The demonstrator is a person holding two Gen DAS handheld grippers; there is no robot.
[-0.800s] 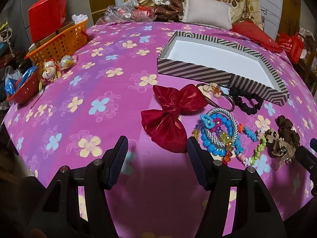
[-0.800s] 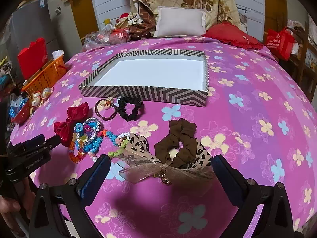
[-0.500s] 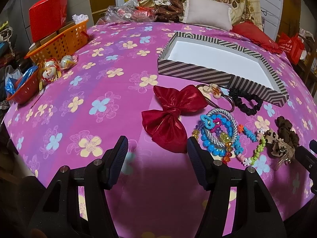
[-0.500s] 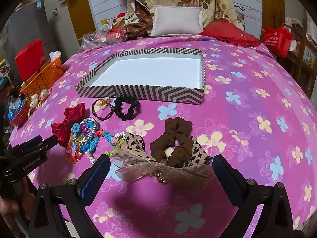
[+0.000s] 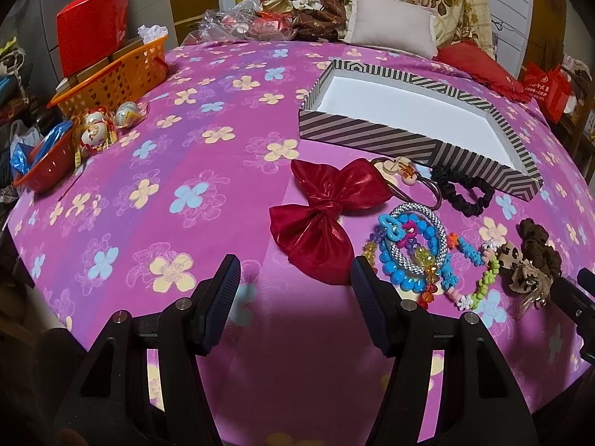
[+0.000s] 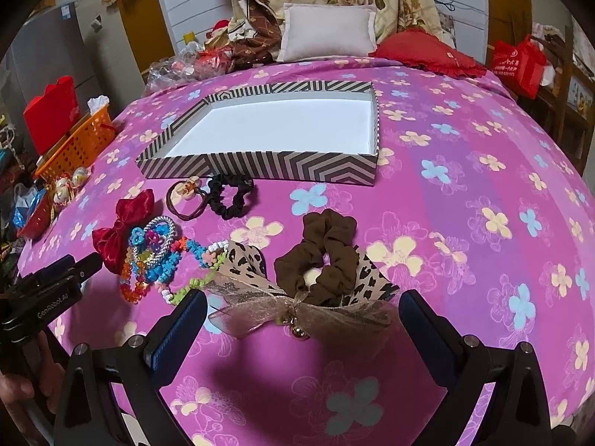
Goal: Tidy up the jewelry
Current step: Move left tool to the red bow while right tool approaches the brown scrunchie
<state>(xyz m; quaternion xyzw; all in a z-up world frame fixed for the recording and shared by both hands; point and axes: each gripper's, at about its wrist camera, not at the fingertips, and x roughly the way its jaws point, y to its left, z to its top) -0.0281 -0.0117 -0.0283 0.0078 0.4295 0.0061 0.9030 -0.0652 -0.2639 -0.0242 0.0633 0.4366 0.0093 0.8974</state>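
Observation:
An empty striped box (image 5: 372, 137) (image 6: 260, 163) lies on the pink flowered cover. In front of it lie a red bow (image 5: 319, 219) (image 6: 122, 226), a pile of bead bracelets (image 5: 412, 252) (image 6: 152, 256), a brown hair tie with a charm (image 6: 186, 197), a black scrunchie (image 5: 465, 189) (image 6: 230, 197), a brown scrunchie (image 6: 323, 252) and a leopard bow (image 6: 297, 297). My left gripper (image 5: 293, 290) is open, just short of the red bow. My right gripper (image 6: 301, 319) is open, its jaws either side of the leopard bow's near edge.
An orange basket (image 5: 111, 74) with a red bag (image 5: 93, 26), a small red basket (image 5: 48, 163) and wrapped round ornaments (image 5: 100, 126) stand at the left. Pillows (image 6: 327, 29) and bedding are piled at the back. A red bag (image 6: 520, 63) stands at the right.
My right gripper has crept forward toward the leopard bow and tilted down a little. The left gripper has hardly moved. No item has shifted.

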